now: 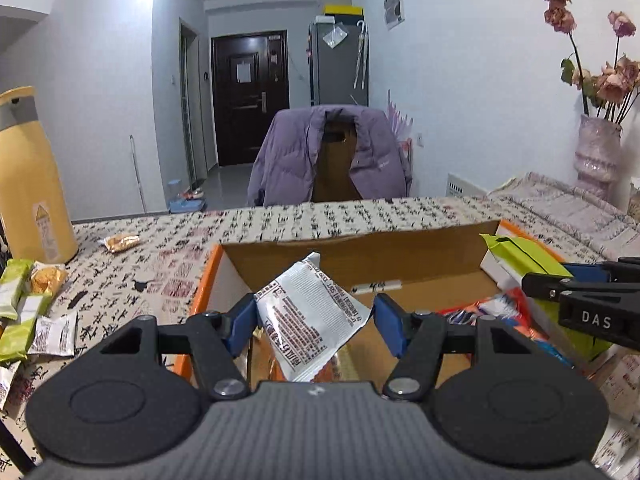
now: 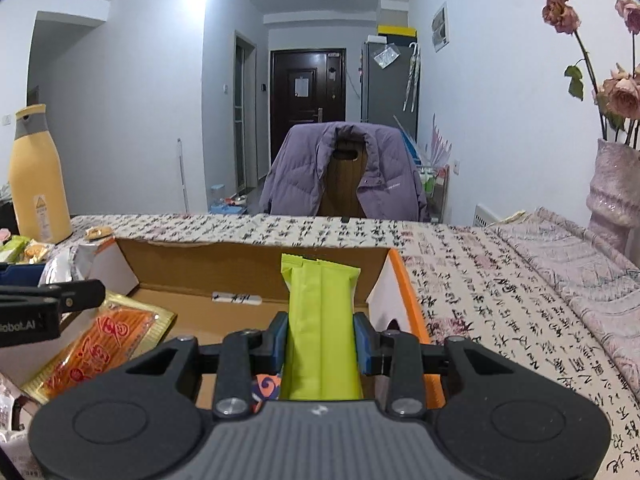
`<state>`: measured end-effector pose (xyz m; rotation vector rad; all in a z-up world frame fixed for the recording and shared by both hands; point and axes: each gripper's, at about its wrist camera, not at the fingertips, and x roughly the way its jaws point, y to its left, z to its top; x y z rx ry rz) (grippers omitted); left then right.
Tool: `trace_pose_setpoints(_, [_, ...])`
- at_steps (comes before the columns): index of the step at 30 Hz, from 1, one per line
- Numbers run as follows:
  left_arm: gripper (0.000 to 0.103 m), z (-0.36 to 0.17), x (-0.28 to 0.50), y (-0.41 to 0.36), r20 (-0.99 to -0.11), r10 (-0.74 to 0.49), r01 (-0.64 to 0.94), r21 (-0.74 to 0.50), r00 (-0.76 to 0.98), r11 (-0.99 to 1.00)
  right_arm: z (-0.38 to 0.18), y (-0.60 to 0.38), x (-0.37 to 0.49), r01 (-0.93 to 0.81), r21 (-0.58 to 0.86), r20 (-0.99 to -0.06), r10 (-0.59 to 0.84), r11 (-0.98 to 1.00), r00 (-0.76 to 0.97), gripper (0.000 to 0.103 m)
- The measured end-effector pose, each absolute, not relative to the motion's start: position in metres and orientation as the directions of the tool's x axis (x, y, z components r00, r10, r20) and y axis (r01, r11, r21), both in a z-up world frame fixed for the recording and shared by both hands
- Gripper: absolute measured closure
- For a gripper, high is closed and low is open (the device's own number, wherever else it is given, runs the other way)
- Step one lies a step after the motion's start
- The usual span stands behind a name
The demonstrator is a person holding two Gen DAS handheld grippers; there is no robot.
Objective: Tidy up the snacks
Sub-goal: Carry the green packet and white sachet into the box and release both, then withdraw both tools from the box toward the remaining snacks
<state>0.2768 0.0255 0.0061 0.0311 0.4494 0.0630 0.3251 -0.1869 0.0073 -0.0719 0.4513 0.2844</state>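
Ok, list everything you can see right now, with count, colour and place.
cardboard box: one, brown with orange rim, centre of table
white packet: one, white, over the box
green packet: one, lime, over the box
orange packet: one, orange and gold, in the box
loose snacks: several, green, white, gold, table left
bottle: one, yellow, table left
vase: one, pink, with dried flowers, table right
jacket: one, purple, on chair
left hand-held gripper: around the white packet, apparently loose
right hand-held gripper: holding the green packet
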Motion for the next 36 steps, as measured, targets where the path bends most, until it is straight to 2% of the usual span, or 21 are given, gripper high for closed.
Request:
trace_pose_setpoints(5, [0.036,-0.001,0.282,0.029,-0.470,0.060,-0.051,0.032,0.881,0.998,0.005,-0.184,0.327,-0.288,-0.012,-0.455,0.251,0.957,0.854,0.068])
trace_pose_setpoints(7, [0.025,-0.001,0.282,0.031,-0.470,0.059,-0.055,0.021,0.881,0.998,0.004,-0.185,0.326,-0.284,-0.015,-0.456,0.246,0.959,0.855,0.069])
trace_pose_setpoints(8, [0.023,-0.001,0.281,0.032,-0.470,0.055,-0.055,0.013,0.881,0.998,0.004,-0.185,0.326,-0.282,-0.017,-0.457,0.243,0.959,0.856,0.065])
trace_pose_setpoints(10, [0.015,0.001,0.281,0.033,-0.467,0.053,-0.059,0.002,0.883,0.998,0.004,-0.186,0.325,-0.280,-0.013,-0.456,0.244,0.960,0.856,0.048])
trace_pose_setpoints(11, [0.012,0.001,0.281,0.033,-0.464,0.053,-0.061,-0.002,0.884,0.998,0.004,-0.187,0.324,-0.277,-0.010,-0.453,0.243,0.961,0.858,0.032])
trace_pose_setpoints(12, [0.002,0.002,0.280,0.034,-0.459,0.056,-0.067,-0.008,0.887,0.998,0.005,-0.188,0.323,-0.273,-0.007,-0.447,0.241,0.962,0.861,0.017])
trace_pose_setpoints(15, [0.000,0.004,0.277,0.036,-0.444,0.055,-0.072,-0.022,0.894,0.997,0.008,-0.193,0.319,-0.268,0.009,-0.428,0.246,0.963,0.870,0.000])
trace_pose_setpoints(36, [0.000,0.032,0.258,0.028,-0.395,0.042,-0.065,-0.045,0.918,0.997,0.041,-0.205,0.305,-0.245,0.015,-0.357,0.235,0.969,0.904,0.000])
